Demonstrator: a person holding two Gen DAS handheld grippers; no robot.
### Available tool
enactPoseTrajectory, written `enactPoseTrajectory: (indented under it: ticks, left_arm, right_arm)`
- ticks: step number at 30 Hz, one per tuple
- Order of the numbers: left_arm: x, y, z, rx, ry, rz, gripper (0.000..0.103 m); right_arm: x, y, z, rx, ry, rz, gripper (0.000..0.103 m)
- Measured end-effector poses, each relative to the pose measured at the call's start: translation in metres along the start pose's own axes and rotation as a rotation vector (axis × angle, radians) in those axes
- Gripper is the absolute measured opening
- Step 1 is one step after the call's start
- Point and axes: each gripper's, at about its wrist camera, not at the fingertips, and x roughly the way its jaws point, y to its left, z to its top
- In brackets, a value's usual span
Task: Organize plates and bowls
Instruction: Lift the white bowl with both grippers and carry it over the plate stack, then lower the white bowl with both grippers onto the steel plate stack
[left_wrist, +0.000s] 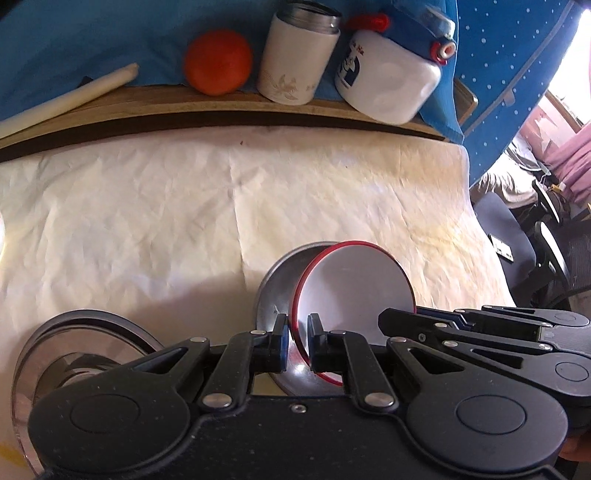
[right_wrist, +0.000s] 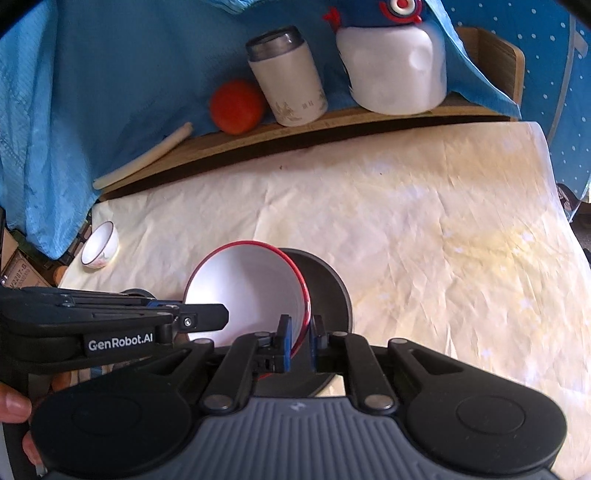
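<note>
Two grippers, left (left_wrist: 298, 332) and right (right_wrist: 301, 334): jaws closed on opposite rims of red-rimmed bowl (left_wrist: 354, 284) | bowl held tilted above metal plate (left_wrist: 275, 291) on bench | judged light, rigid, smooth; thin rim is gripped.

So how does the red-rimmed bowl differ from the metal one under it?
The red-rimmed bowl is white and tilted, with both hand-held grippers pinching its rim; the metal bowl is grey, wider, and sits flat on the tablecloth. Both are round and empty.
</note>
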Motion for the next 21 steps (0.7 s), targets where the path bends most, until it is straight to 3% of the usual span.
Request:
enactPoseTrajectory:
  ticks: [21]
  left_arm:
    - [0.022, 0.000, 0.004, 0.001, 0.084, 0.024, 0.010]
  right_arm:
    - [0.021, -0.009, 0.001, 0.056, 0.082, 0.004, 0.010]
